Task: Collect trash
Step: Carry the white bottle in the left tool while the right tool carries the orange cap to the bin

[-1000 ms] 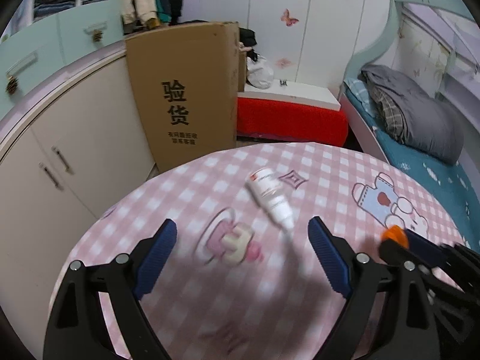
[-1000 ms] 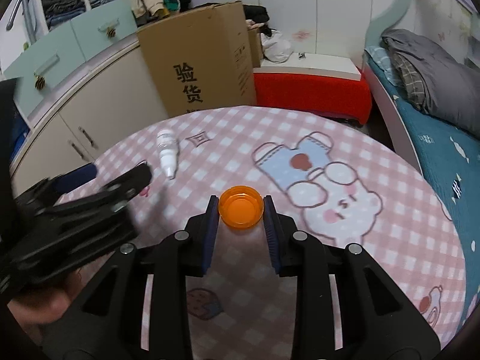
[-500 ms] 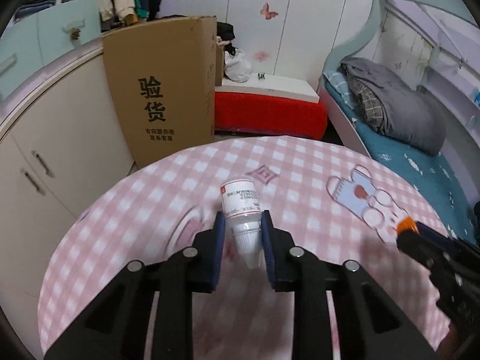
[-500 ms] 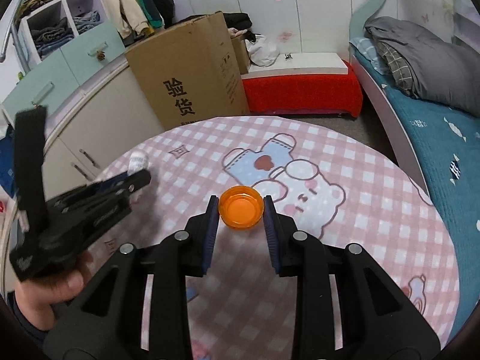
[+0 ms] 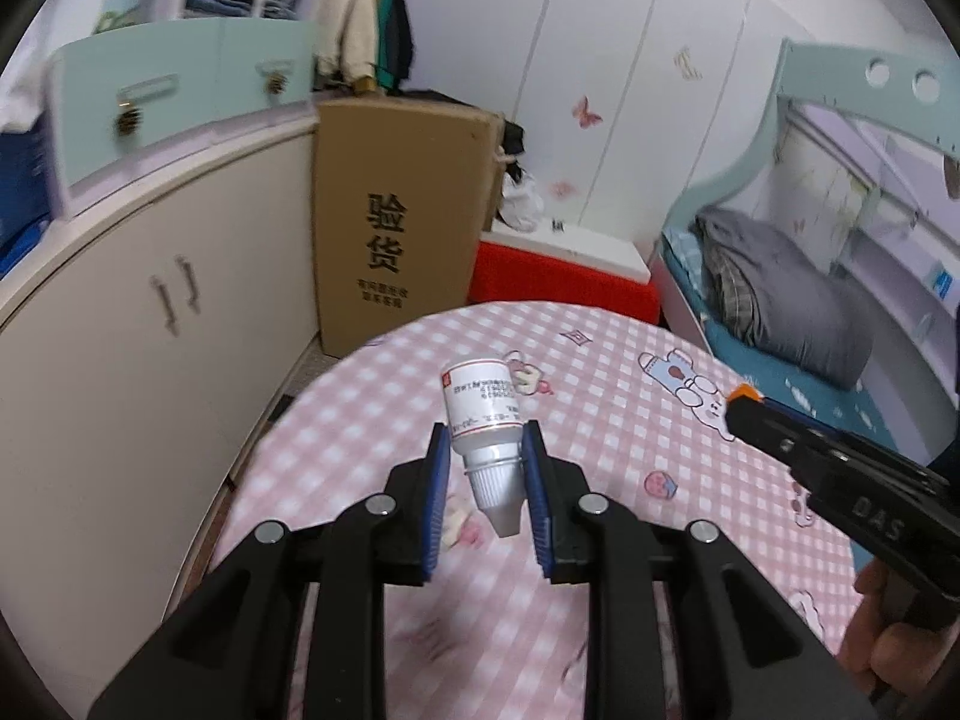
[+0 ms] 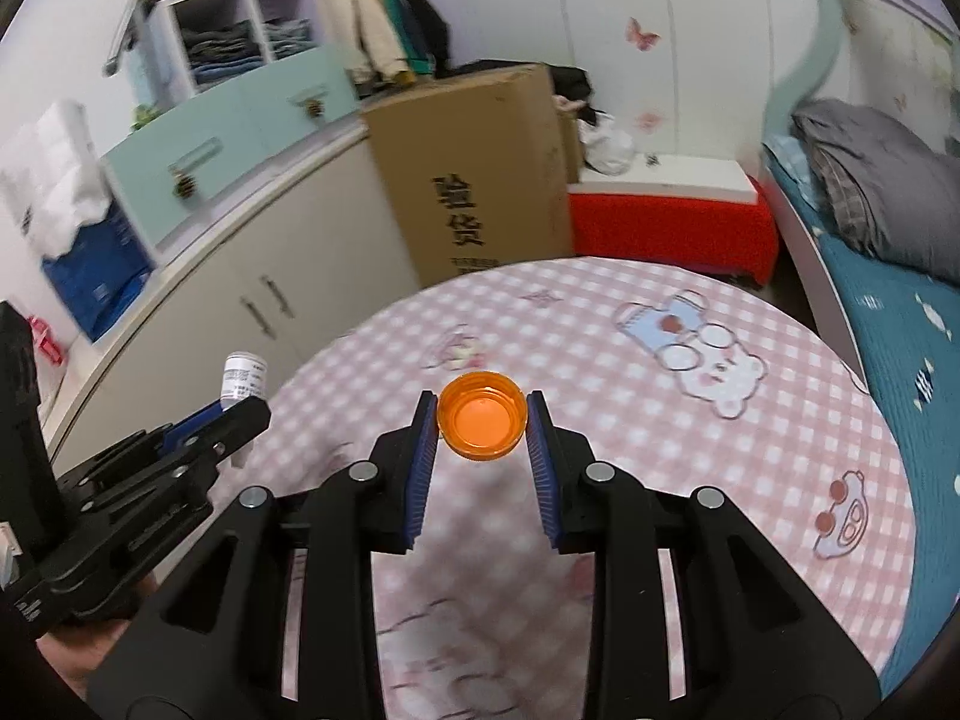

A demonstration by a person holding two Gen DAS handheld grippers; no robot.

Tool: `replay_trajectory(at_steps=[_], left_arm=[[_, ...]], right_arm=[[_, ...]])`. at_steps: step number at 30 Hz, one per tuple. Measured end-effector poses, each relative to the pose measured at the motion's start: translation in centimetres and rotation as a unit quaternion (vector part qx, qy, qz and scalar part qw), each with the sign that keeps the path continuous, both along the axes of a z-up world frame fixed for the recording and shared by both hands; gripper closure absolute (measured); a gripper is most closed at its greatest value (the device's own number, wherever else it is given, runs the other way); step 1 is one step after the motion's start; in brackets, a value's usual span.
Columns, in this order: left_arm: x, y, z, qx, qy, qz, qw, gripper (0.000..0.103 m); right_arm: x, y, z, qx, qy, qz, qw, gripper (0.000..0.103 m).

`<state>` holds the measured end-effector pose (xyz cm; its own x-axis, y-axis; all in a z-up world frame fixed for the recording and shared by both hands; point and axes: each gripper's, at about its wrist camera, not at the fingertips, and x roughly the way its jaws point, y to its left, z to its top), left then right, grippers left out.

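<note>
Where they gaped before, left tongs [image 5: 485,483] now clamp the bottle [image 5: 485,414]

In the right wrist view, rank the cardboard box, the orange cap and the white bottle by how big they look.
1. Cardboard box, by far the largest.
2. Orange cap, though its nearness to the camera inflates it.
3. White bottle, smallest, and partly hidden behind the left gripper.
</note>
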<state>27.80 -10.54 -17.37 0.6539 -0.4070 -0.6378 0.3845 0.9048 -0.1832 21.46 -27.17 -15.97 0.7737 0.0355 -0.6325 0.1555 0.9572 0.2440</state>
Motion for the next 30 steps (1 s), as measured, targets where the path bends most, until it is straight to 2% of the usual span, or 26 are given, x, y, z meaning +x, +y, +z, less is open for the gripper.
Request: replay_trajectory(at_steps=[9, 14, 19, 25, 30], left_arm=[[-4.6, 12.2, 1.2, -0.023, -0.013, 0.079, 0.9965, 0.080], [-5.7, 19.1, 0.0, -0.025, -0.004, 0.137, 0.9903, 0.080], [-6.6, 24.3, -1.1, -0.030, 0.006, 0.175, 0.9842, 0.080], [-6.8, 29.3, -4.0, -0.036, 0.033, 0.205, 0.9776, 0.080], [-6.2, 32.9, -9.0, -0.038, 0.084, 0.226, 0.9696, 0.080]], right_arm=[[-0.6, 10.0, 1.9, -0.021, -0.011, 0.088, 0.996, 0.074], [0.2, 16.2, 1.5, -0.025, -0.003, 0.147, 0.989, 0.074], [1.1, 21.9, 0.6, -0.033, 0.008, 0.201, 0.979, 0.074], [3.4, 28.2, -2.6, -0.033, 0.051, 0.254, 0.965, 0.074], [5.1, 33.4, -7.2, -0.043, 0.105, 0.293, 0.949, 0.074]])
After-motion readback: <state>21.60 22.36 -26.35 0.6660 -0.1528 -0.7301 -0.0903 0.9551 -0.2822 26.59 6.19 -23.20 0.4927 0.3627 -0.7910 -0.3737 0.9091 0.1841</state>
